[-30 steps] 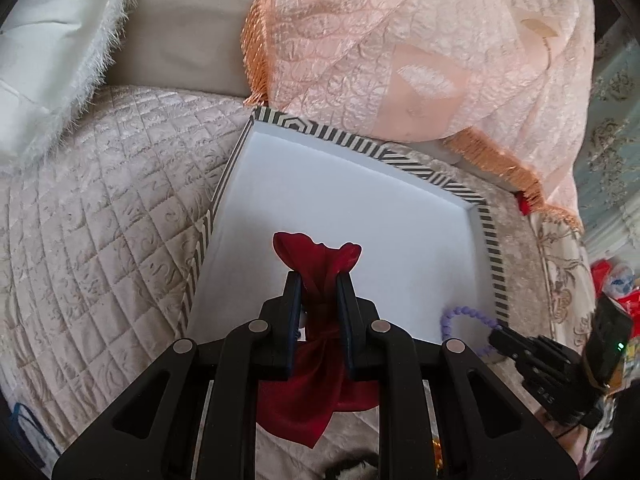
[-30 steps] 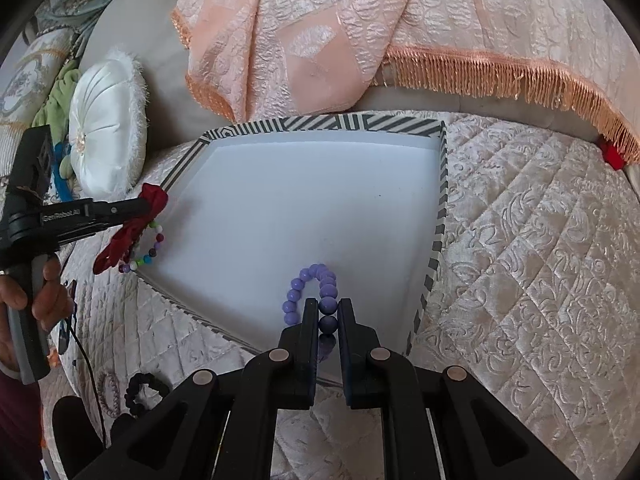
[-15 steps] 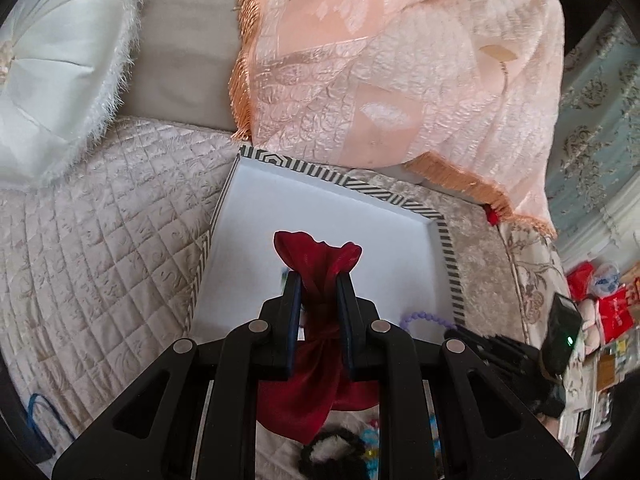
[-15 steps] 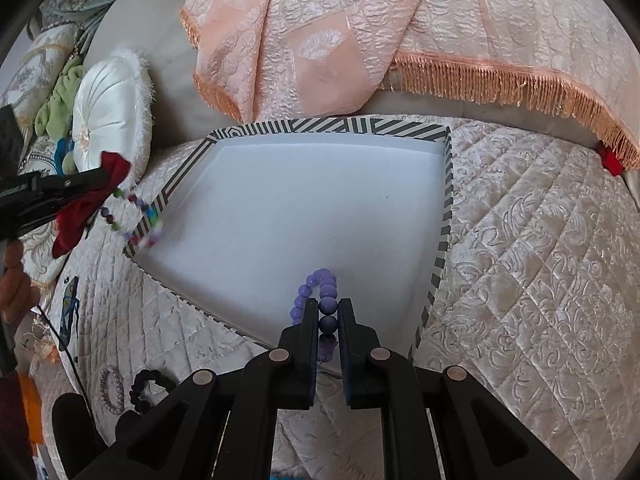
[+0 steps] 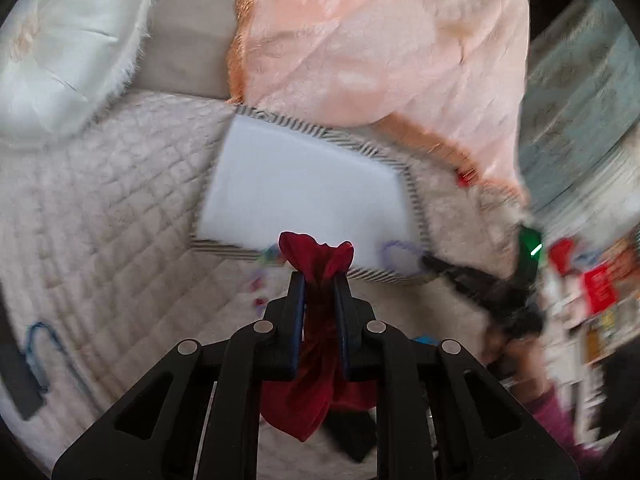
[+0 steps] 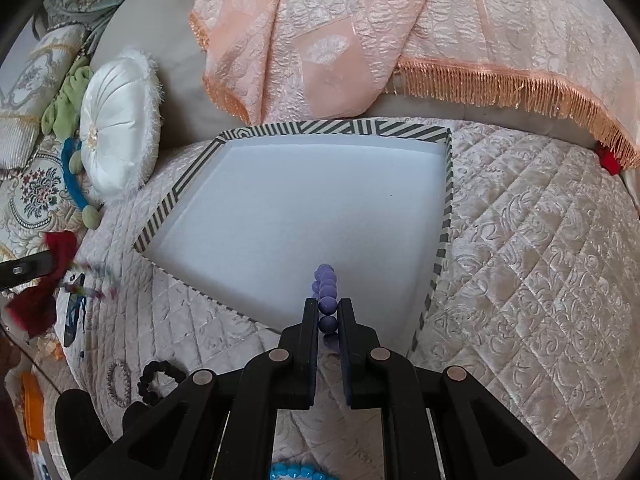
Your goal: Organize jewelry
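Note:
My left gripper (image 5: 319, 276) is shut on a dark red cloth pouch (image 5: 316, 344), held above the quilted bed short of the striped tray (image 5: 416, 200); the view is motion-blurred. A multicoloured bead bracelet (image 5: 266, 258) hangs blurred beside the pouch and also shows in the right wrist view (image 6: 90, 290). My right gripper (image 6: 328, 304) is shut on a purple bead bracelet (image 6: 325, 284), held over the near right corner of the tray (image 6: 304, 128). The left gripper (image 6: 30, 270) with the pouch (image 6: 34, 304) appears at the far left of the right wrist view.
A white round cushion (image 6: 116, 128) lies left of the tray and a peach fringed cloth (image 6: 360, 40) hangs behind it. A black bead bracelet (image 6: 158, 380), a silver bangle (image 6: 119, 382) and a blue bead bracelet (image 6: 296, 472) lie on the quilt near me.
My left gripper with the red pouch has pulled back and away from the tray, the coloured bracelet swinging with it. My right gripper has held still with the purple bracelet.

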Action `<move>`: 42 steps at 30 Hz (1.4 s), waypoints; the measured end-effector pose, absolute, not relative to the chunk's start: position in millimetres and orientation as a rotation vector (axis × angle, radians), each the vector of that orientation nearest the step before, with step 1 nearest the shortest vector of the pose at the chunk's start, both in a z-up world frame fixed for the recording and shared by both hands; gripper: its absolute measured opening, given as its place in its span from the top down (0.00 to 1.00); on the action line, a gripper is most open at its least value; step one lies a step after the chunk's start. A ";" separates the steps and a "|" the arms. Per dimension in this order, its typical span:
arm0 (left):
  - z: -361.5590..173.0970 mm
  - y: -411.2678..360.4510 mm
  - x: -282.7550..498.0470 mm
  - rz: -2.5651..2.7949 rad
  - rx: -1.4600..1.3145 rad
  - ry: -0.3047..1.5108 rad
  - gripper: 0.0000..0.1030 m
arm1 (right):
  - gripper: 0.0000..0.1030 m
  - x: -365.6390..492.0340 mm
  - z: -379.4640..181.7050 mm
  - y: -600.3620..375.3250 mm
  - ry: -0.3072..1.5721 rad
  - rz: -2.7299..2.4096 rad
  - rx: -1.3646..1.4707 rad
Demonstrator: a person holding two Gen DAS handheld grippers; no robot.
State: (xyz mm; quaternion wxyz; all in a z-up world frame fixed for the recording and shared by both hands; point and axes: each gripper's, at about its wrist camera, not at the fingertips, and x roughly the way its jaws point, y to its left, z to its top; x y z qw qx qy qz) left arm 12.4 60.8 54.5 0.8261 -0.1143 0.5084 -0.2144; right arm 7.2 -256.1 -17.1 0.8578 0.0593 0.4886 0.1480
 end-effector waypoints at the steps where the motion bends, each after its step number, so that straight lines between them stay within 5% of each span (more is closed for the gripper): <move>1: 49.1 64.2 14.1 -0.473 -0.291 1.124 0.90 | 0.92 8.1 -17.9 -255.1 1.032 0.311 0.126; 4: 54.6 76.0 7.3 -0.598 -0.431 1.102 0.93 | 0.92 6.0 -14.3 -253.0 1.020 0.319 0.125; 22: 37.7 54.3 41.9 -0.440 -0.292 1.136 0.93 | 0.92 9.4 -8.0 -257.6 0.997 0.331 0.121; 24: 26.0 48.1 40.2 -0.443 -0.269 1.174 0.86 | 0.92 11.2 -11.1 -259.1 1.006 0.328 0.119; 26: 14.0 45.1 35.6 -0.414 -0.236 1.197 0.40 | 0.92 11.2 -13.7 -260.8 1.013 0.329 0.117; 27: 8.0 45.3 34.2 -0.396 -0.240 1.200 0.33 | 0.92 11.2 -15.3 -261.2 1.017 0.330 0.120; 31: -17.3 42.2 41.4 -0.305 -0.257 1.232 0.32 | 0.92 11.7 -19.5 -260.3 1.027 0.333 0.125; 37: -43.4 19.3 60.1 -0.257 -0.227 1.249 0.36 | 0.92 10.0 -21.2 -258.6 1.030 0.335 0.127; 40: -49.7 9.5 63.0 -0.242 -0.176 1.262 0.85 | 0.92 9.8 -22.3 -257.0 1.032 0.339 0.126; 42: -48.2 8.4 62.2 -0.242 -0.170 1.246 0.91 | 0.92 10.0 -22.1 -256.9 1.028 0.345 0.124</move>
